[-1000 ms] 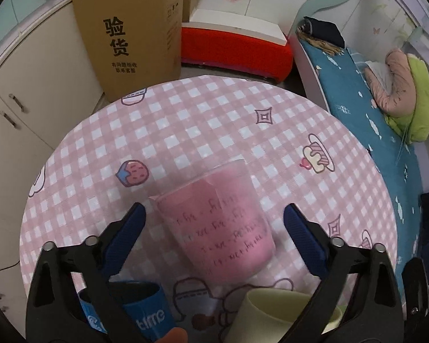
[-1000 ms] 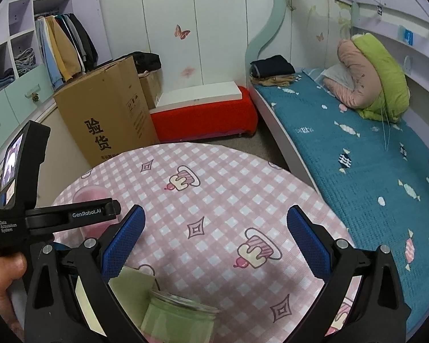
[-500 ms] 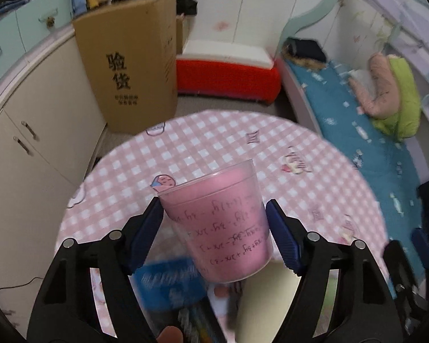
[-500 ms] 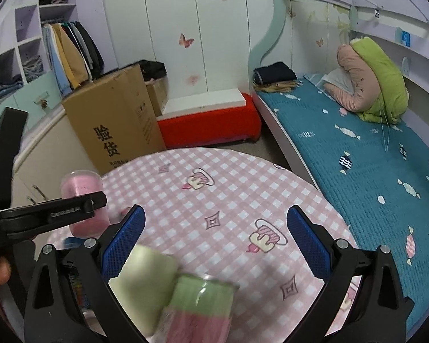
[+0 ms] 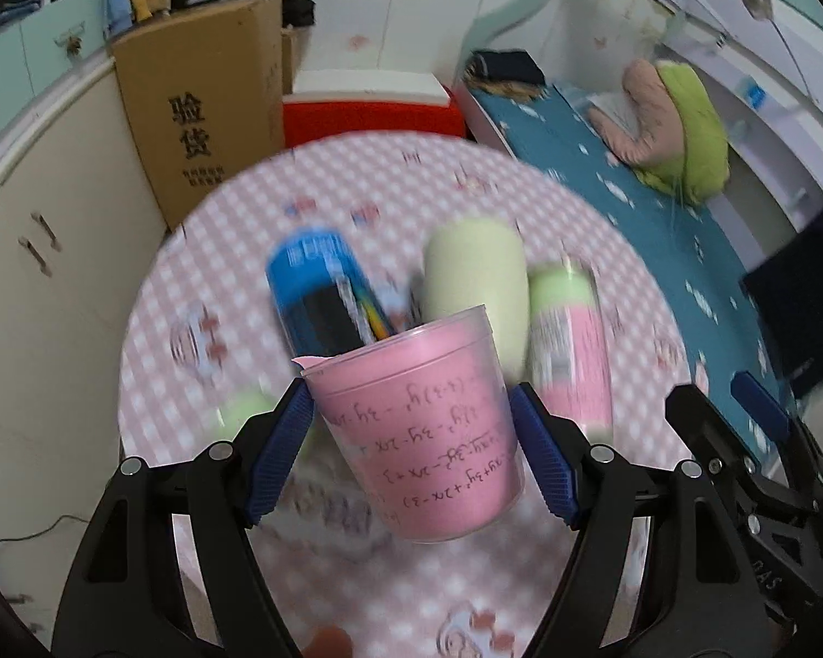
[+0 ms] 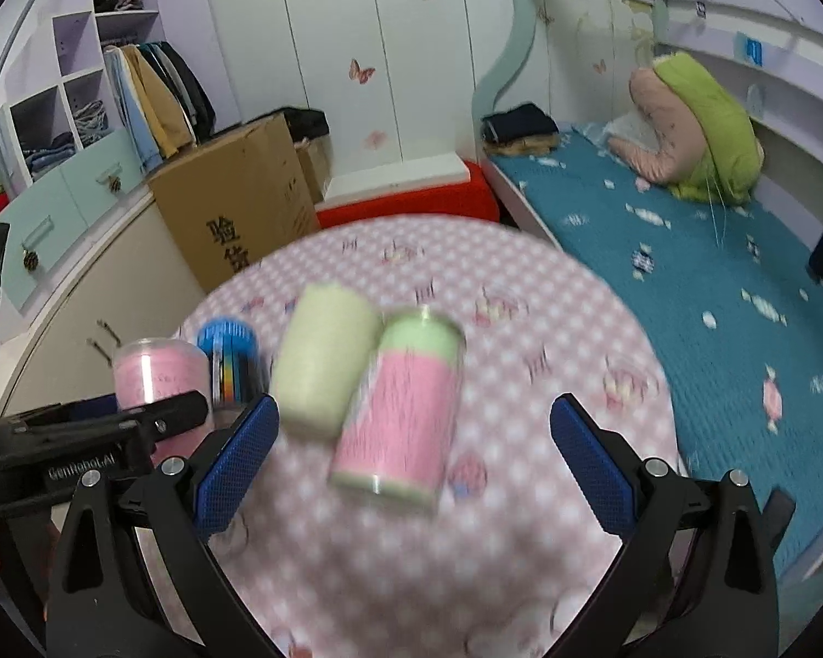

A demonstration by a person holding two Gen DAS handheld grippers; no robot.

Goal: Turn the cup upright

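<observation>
Left tongs (image 5: 411,441) are now clamping the pink cup (image 5: 420,427), which a second ago was sitting between open pads on the table (image 5: 192,252); it is being lifted clear, so the flip is under way. Cup's long axis is tilting, narrow base pointing up-away, mouth toward camera. Right tongs (image 6: 411,463) are gaping wide, empty.

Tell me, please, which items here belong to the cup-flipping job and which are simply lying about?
Job:
- translucent pink plastic cup
- left hand-held gripper clamping it

Lying about:
- pale green cup
- pink-and-green can
- blue container
- brown cardboard box
</observation>
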